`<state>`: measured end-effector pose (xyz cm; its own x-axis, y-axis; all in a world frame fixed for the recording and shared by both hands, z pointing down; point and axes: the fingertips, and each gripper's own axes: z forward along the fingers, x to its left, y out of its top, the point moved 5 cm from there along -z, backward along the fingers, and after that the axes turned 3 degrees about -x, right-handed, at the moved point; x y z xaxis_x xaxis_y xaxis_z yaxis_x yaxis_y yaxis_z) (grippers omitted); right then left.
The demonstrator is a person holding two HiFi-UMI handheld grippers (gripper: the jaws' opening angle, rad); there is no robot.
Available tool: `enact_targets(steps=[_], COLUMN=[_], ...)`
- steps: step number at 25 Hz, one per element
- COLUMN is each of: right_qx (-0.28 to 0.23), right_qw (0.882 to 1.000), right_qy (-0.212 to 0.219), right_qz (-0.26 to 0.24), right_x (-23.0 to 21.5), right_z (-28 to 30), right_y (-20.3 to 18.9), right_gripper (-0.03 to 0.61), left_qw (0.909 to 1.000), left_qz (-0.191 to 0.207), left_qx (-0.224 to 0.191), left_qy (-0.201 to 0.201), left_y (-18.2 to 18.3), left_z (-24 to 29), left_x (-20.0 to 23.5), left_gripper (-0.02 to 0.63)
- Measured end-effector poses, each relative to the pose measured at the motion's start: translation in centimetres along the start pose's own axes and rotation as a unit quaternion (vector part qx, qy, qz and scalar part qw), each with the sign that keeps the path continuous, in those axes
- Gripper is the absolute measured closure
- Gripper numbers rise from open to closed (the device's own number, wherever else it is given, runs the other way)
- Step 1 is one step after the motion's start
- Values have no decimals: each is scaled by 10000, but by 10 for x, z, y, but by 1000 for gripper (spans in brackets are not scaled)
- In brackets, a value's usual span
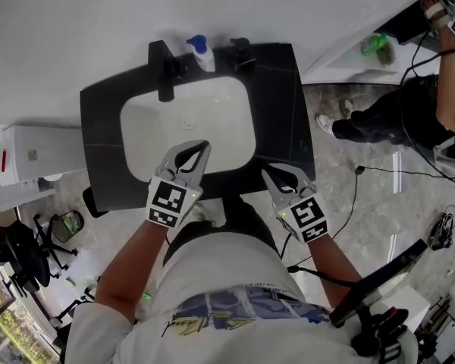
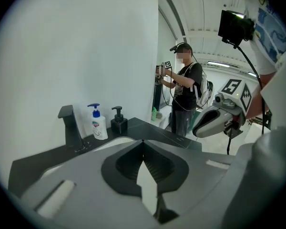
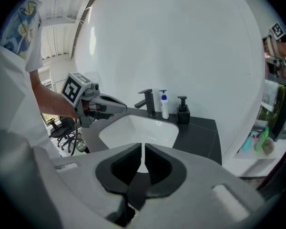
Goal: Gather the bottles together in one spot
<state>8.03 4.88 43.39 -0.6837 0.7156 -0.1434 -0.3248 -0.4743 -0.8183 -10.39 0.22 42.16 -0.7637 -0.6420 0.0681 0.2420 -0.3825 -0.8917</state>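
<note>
A white bottle with a blue pump (image 1: pixel 201 54) (image 2: pixel 99 126) (image 3: pixel 165 107) stands at the back of the black counter (image 1: pixel 280 97), right of the black faucet (image 1: pixel 164 70). A black pump dispenser (image 1: pixel 241 54) (image 2: pixel 118 123) (image 3: pixel 183 113) stands a short way right of it, apart from it. My left gripper (image 1: pixel 205 144) (image 2: pixel 143 141) hovers over the near edge of the white sink (image 1: pixel 212 112), shut and empty. My right gripper (image 1: pixel 265 172) (image 3: pixel 143 146) hangs at the counter's front edge, its jaws together with nothing between them. Both grippers are well short of the bottles.
Another person (image 1: pixel 409 112) (image 2: pixel 183 94) stands to the right beside a white ledge that carries a green bottle (image 1: pixel 377 45). A white appliance (image 1: pixel 38 154) and an office chair (image 1: pixel 23 252) are to the left. Cables run over the floor at right.
</note>
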Motion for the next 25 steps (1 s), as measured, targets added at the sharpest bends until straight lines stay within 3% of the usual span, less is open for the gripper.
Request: enact_targets(steps=[11, 25], right_qx=[-96, -138], right_qw=[9994, 9978], right_qy=[31, -43], right_qz=[-329, -639], right_x=[96, 188], right_z=[11, -4], right_y=[24, 24], right_gripper=[575, 577], left_qw=[9977, 9944], left_qz=[-454, -456], left_qx=[199, 54], left_qy=[-473, -954], left_y=[-46, -62], left_z=[-113, -191], left_x=[-8, -36], left_gripper=[614, 612])
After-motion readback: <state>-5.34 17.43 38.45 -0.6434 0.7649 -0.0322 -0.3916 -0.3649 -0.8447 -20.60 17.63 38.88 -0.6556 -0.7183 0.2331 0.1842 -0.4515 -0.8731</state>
